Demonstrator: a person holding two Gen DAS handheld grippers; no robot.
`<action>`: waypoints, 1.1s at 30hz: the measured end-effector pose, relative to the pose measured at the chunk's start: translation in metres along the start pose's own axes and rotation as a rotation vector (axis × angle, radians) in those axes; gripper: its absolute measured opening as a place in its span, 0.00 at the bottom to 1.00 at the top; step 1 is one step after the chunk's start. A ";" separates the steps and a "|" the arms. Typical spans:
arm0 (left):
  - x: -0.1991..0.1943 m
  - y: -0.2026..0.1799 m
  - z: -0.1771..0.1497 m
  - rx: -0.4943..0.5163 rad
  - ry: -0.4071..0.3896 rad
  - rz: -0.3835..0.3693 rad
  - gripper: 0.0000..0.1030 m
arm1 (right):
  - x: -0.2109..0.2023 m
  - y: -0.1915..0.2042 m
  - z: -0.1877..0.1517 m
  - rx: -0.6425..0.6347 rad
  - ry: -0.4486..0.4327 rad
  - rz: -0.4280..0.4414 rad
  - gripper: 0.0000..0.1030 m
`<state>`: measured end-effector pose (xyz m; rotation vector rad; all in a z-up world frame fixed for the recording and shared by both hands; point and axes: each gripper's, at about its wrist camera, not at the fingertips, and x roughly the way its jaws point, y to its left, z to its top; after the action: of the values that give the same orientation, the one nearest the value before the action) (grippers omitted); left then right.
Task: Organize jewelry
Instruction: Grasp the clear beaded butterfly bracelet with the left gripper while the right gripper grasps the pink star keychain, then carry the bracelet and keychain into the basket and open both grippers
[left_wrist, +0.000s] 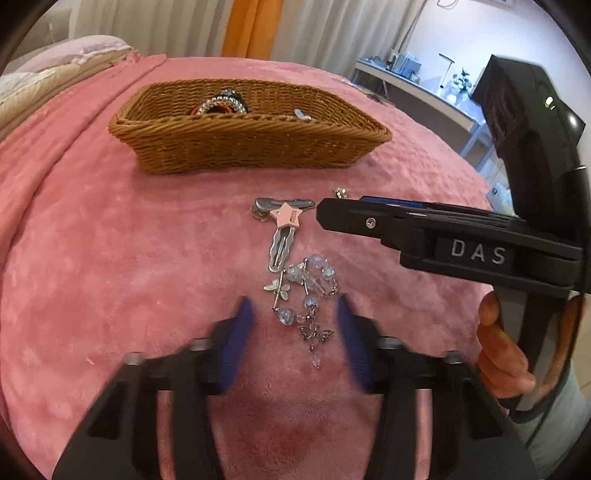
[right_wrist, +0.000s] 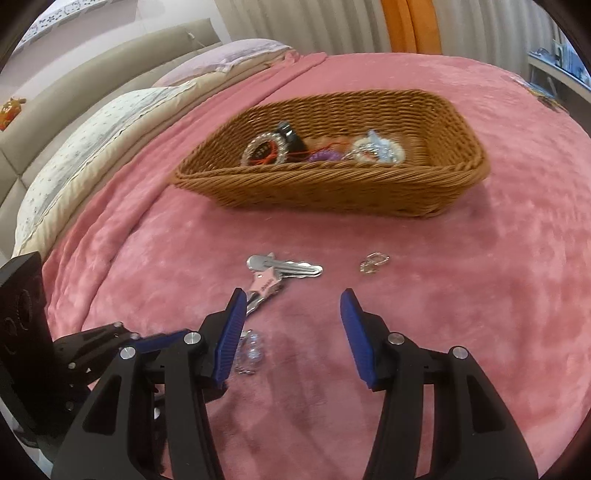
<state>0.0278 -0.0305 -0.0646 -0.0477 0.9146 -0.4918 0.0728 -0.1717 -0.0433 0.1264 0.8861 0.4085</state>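
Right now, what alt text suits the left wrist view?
Two blue-padded fingers flank a blue beaded bracelet on a pink blanket. Beyond lie hair clips and a wicker basket.

Pink plush blanket spread over a bed, filling most of both views. Cream pillow with small print at left of the right-wrist frame, beside a lilac pillow and a padded beige headboard. Pale pleated curtains with an orange panel along the top edge. White desk with small clutter and a slim lamp at upper right of the left-wrist frame.
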 end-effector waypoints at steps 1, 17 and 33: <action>0.002 0.000 0.000 -0.002 0.007 0.009 0.23 | 0.001 0.002 0.000 0.000 0.004 0.006 0.48; -0.042 0.058 -0.022 -0.141 -0.040 0.074 0.13 | 0.047 0.047 0.007 -0.033 0.081 -0.107 0.47; -0.050 0.051 -0.036 -0.070 -0.010 -0.030 0.22 | 0.010 0.032 -0.031 -0.146 0.059 -0.131 0.17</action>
<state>-0.0051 0.0422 -0.0619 -0.1277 0.9219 -0.4864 0.0450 -0.1404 -0.0616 -0.0775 0.9143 0.3550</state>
